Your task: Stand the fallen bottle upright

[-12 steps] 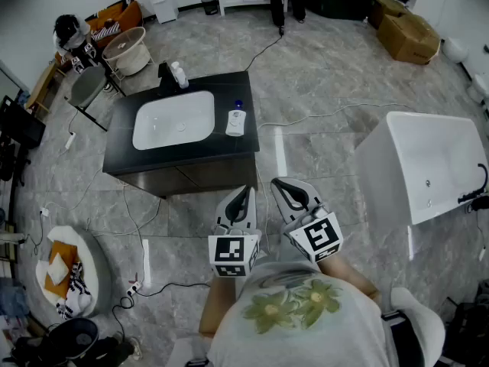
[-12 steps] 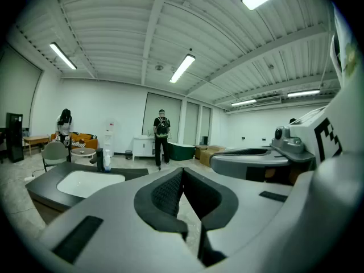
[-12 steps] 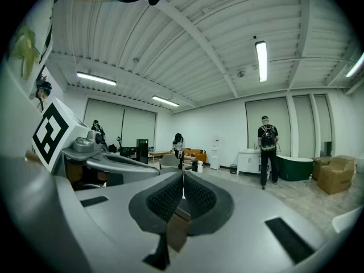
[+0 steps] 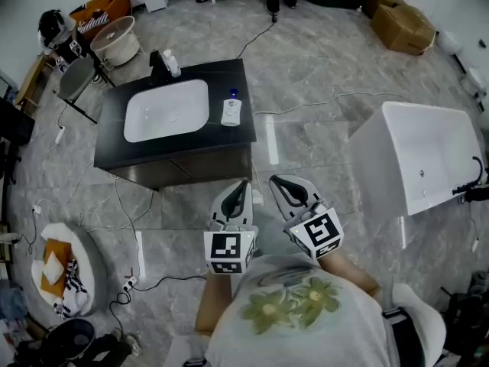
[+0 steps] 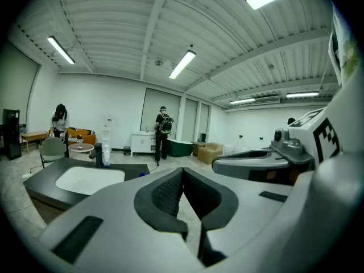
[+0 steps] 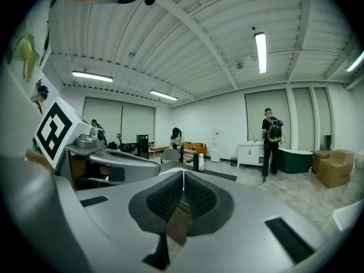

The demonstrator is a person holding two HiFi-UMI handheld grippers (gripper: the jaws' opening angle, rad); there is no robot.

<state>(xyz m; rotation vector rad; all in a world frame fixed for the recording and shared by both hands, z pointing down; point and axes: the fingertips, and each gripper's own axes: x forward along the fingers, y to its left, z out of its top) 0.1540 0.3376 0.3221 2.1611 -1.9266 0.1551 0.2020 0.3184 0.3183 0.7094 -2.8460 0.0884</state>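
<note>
A white bottle with a blue cap [image 4: 231, 111] lies on its side on the black vanity top [image 4: 237, 132], to the right of the white sink basin [image 4: 166, 111]. My left gripper [image 4: 243, 183] and right gripper [image 4: 275, 180] are held side by side close to my body, well short of the vanity, both shut and holding nothing. In the left gripper view the pads meet at the left gripper [image 5: 182, 169], and only the bottle's blue cap [image 5: 141, 174] peeks past it. In the right gripper view the right gripper [image 6: 183, 172] is shut too.
A small upright white bottle [image 4: 174, 63] stands by the black faucet [image 4: 159, 65]. A white bathtub [image 4: 424, 159] stands at the right. Cables [image 4: 137, 251] run over the floor on the left. Cardboard boxes [image 4: 401, 25] and a standing person [image 5: 162, 131] are far back.
The vanity sits slightly higher and further left in the head view. Both grippers stay shut in about the same place.
</note>
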